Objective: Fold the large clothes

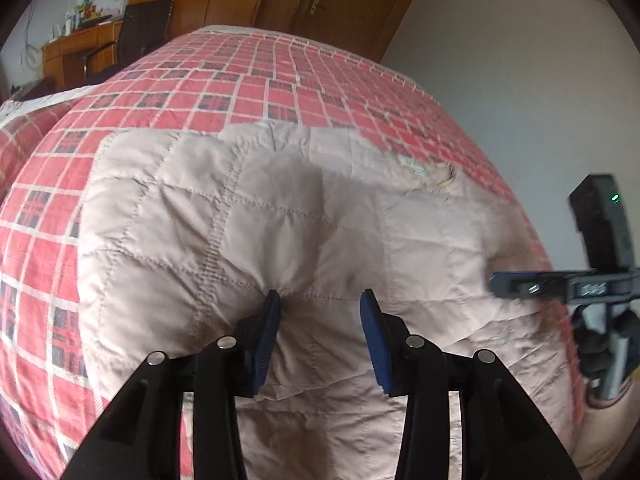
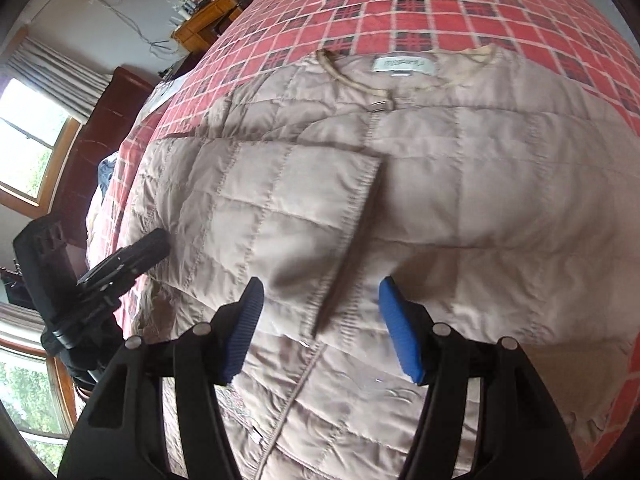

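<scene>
Open left tool (image 1: 320, 300), quilted jacket (image 1: 248, 216), plaid bedspread (image 1: 248, 68)

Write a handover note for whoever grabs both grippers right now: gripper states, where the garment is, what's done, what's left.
Left gripper: open, holding nothing, low over the beige quilted jacket.
Right gripper: open, holding nothing, above the jacket's front edge.
Jacket lies on the red plaid bedspread, collar with white neck label toward the far side.
Done: one sleeve folded across the front.
Left: the other side looks unfolded; fold it in, then fold the body.
</scene>
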`<action>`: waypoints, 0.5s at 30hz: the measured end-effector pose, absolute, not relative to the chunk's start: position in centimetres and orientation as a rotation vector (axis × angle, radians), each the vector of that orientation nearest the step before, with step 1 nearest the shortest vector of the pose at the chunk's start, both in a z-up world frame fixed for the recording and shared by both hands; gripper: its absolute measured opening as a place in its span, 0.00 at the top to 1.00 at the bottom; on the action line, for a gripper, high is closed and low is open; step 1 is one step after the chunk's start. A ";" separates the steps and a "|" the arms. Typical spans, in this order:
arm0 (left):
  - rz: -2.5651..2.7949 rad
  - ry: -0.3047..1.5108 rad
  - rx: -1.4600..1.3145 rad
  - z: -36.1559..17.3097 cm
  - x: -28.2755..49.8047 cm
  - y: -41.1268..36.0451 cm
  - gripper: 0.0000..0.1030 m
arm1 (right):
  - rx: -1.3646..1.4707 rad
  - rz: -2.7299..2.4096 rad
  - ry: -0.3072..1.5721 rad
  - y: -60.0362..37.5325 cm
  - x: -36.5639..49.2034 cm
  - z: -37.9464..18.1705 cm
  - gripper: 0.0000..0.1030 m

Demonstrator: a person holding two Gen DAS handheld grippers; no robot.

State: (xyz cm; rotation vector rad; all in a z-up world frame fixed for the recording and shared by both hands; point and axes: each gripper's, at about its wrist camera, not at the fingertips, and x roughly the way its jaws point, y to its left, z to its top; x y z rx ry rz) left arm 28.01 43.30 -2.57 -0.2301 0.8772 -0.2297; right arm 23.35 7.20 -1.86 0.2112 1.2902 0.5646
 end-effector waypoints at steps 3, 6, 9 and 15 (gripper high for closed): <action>-0.231 0.821 -0.246 -0.6 26.9 43.7 0.59 | 0.203 0.585 1.312 8.6 23.5 -2.7 0.62; -0.223 0.776 -0.263 1.0 26.4 44.3 0.59 | 0.197 0.602 1.304 9.0 23.4 -2.9 0.90; -0.194 0.747 -0.253 2.3 26.3 45.0 0.59 | 0.226 0.600 1.240 6.8 23.0 -1.2 0.93; -0.193 0.730 -0.262 2.8 26.9 45.4 0.59 | 0.253 0.440 1.115 -0.9 22.5 2.9 0.94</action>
